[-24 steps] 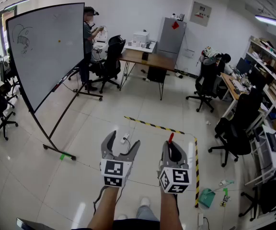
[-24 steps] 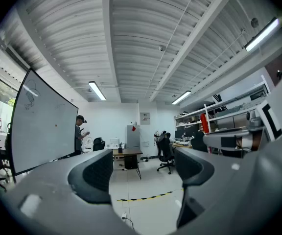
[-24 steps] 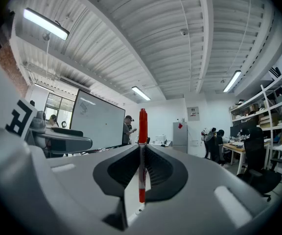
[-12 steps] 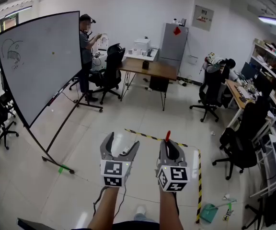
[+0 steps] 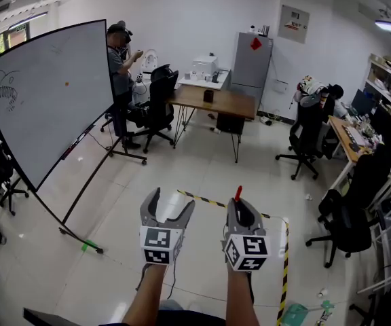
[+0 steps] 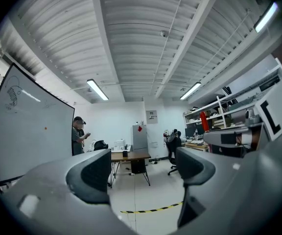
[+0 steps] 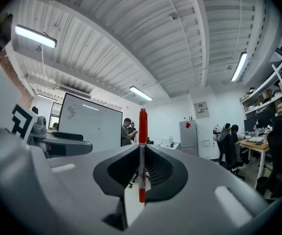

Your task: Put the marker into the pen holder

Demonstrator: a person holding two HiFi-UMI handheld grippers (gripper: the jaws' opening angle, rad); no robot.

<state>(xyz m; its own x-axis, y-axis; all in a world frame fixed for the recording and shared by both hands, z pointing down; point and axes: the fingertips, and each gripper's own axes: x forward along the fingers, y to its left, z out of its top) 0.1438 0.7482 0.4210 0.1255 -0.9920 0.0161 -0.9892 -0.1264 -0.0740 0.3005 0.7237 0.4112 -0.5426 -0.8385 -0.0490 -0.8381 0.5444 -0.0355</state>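
**Carrying a red marker across an office, with the pen holder not yet reached**

The right gripper (image 7: 142,151), grey moulded plastic with ribbed black pads, is clenched on a slim red-capped marker (image 7: 142,131). The marker stands upright, pinched at mid-barrel, and its cap rises clear above the jaw tips. That pose probably lets it drop end-first into a holder. In the head view the same gripper (image 5: 239,208) is held out in front of the person, with the marker's red tip (image 5: 237,193) poking above it.

Just beside it, the left gripper (image 5: 172,202) is empty. Its curved jaws stand wide with nothing between them and are closing, and its own view (image 6: 141,168) shows only open room through the gap. It looks to be held spare, in reserve.

All places below are given from the long wooden desk (image 5: 212,100) on thin black legs.

- Both grippers hover well short of the desk, over a glossy pale tiled floor (image 5: 182,155).
- A strip of yellow-and-black tape (image 5: 199,197) lies on the floor between them and the desk.
- A small dark container (image 5: 209,95) sits on the desk; I cannot tell whether it is the pen holder.
- A person (image 5: 119,73) stands near the desk's left end, and a large white board on a wheeled frame (image 5: 46,94) stands further left.
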